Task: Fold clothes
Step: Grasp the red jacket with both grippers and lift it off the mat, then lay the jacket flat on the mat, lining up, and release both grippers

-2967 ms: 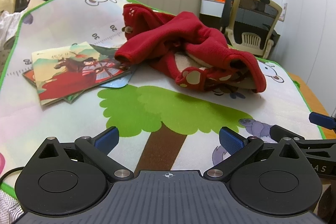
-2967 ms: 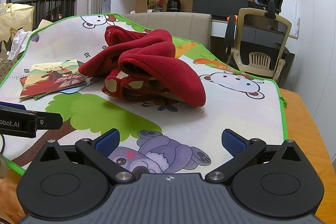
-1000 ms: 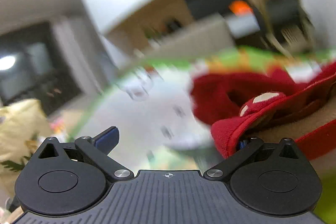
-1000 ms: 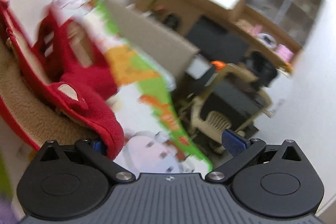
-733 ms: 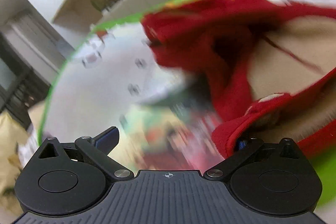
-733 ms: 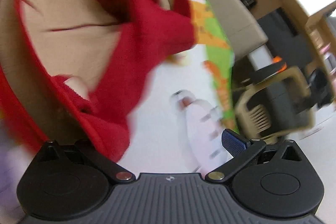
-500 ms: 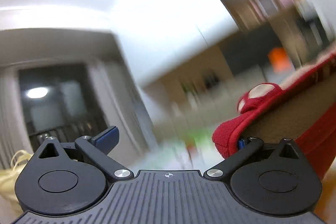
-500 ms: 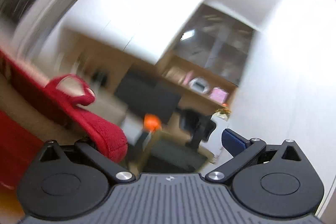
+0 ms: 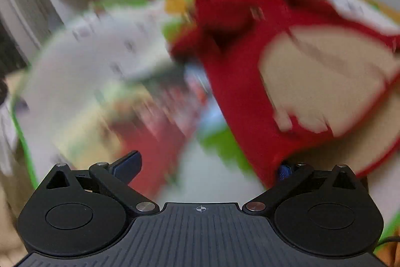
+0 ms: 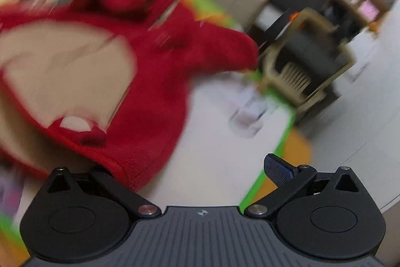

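From my left gripper [image 9: 207, 164] the garment [image 9: 240, 81] spreads across the right half of the view, its near edge draped over my right-hand finger [image 9: 285, 170], while the left-hand finger [image 9: 127, 163] stands clear of it. The play mat [image 9: 82, 59] lies under the garment and runs out to my left. Some flat printed items [image 9: 140, 116], too blurred to name, lie on the mat left of the garment.

From my right gripper [image 10: 200, 172] the garment [image 10: 155, 81] fills the left half, its near edge over the left-hand finger. The mat [image 10: 220, 142] stretches right of it, on the counter [image 10: 297, 154]. A chair [image 10: 307, 59] stands behind the mat's far edge.
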Demonstrator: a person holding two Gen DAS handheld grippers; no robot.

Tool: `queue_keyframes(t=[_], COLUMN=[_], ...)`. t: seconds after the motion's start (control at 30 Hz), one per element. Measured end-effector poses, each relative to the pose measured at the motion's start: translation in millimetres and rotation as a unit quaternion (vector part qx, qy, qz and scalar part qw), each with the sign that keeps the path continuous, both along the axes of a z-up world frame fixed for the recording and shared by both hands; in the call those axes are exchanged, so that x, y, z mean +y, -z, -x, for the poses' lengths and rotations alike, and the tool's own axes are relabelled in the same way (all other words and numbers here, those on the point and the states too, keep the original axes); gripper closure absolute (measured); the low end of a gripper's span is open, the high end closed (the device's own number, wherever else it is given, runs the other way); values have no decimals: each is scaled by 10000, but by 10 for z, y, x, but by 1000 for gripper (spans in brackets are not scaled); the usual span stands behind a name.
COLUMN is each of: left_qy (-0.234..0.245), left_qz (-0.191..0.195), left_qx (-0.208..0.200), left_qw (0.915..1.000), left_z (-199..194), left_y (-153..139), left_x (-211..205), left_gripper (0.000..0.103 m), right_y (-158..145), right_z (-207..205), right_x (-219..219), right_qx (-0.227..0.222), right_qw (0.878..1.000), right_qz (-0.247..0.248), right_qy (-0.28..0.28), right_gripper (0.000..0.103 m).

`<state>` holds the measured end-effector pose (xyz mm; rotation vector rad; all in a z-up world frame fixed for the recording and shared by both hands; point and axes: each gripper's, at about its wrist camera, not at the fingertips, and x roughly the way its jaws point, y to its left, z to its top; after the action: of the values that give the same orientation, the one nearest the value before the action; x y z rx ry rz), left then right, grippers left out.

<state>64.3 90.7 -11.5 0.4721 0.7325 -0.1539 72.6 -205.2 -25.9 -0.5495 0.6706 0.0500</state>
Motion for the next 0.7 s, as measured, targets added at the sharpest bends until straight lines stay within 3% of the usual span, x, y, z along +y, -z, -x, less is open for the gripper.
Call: queue_keyframes(t=[0.1,0.2,0.3,0.37,0.47,0.57,0.63,0.7], left_qy=[88,527,858,831,777,858,837,642], left_qz=[333,775,1323,1747,2497,3018,3231,3198], left_qx=[201,322,153,-100,-414,-643,-567,-400], left_qw=[9992,9951,9874,9811,9643,9473,9409,9445], left_z=[139,213,297,255,-24,-434,-754,-1054], left_y=[137,16,-281,-464,-687,-772,-696,-503], left_x=[141,165,203,219,108,-122,-274,-410], left_gripper=[0,0,0,0,0,0,0,0], right_y=[-45,-278,-531,-707,-849,-892,-812,-606], right_z=[226,530,817,828,633,65,-335,-678], right_x=[29,-10,-98,-178,-269,-237,-152,40], right_qx=[106,136,-62,-231,-447,-244,96,425], right_qw=[9997,9978,9929,9864,9697,9321,9113,9134], right_qz=[-21,-354,-881,-1400,-2289,-3551,-4056,-3996], right_qy=[-200,-550,-792,-831,-721,-665,-706,-645], right_gripper=[0,0,0,0,0,0,0,0])
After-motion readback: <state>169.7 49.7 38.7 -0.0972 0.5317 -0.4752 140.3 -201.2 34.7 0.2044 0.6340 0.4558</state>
